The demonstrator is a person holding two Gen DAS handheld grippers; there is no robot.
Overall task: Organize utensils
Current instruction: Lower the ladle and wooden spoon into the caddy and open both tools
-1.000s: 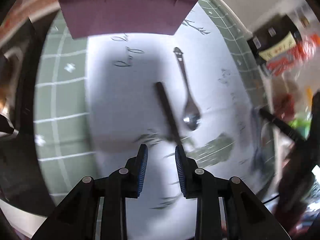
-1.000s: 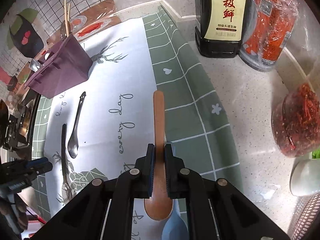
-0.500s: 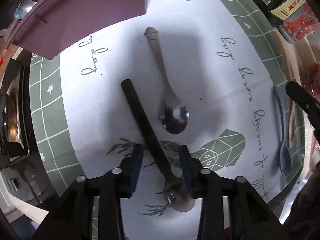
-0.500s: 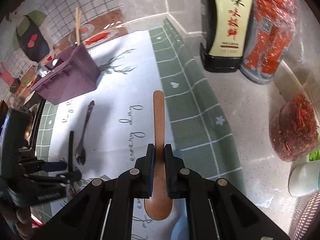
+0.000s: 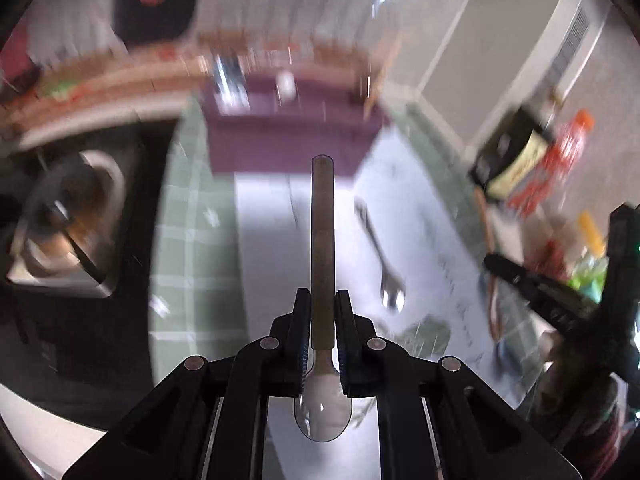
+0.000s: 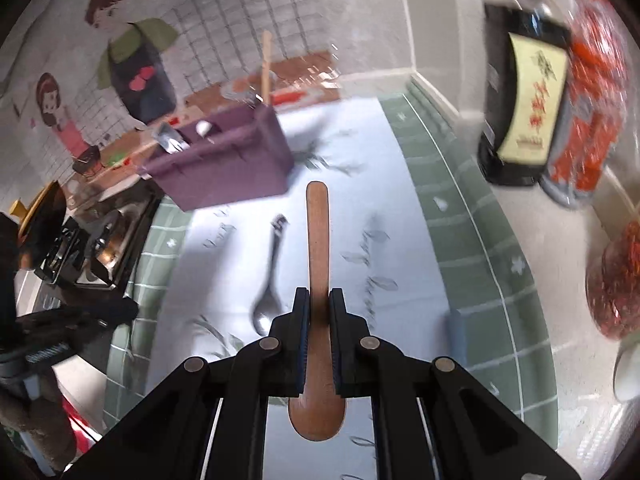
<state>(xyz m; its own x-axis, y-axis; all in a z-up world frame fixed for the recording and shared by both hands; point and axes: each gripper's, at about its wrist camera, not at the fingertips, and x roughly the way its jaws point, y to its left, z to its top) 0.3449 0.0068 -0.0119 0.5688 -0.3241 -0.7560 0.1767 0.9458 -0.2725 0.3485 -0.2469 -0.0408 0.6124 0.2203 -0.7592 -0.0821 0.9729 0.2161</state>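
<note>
Your left wrist view looks forward and down along its fingers, from fairly close above the green-and-white mat (image 5: 192, 240), toward the purple holder (image 5: 288, 140) at the back wall. Your right wrist view faces much the same way from further right, sharing the mat (image 6: 460, 240), purple holder (image 6: 224, 168) and dark bottle (image 6: 520, 112).

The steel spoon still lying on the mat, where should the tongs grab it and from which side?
Grip the steel spoon mid-handle, coming from above with the pads across the handle. It lies flat on the mat, bowl toward the camera, and the slim straight handle fits the pads better than the rounded bowl.
</note>
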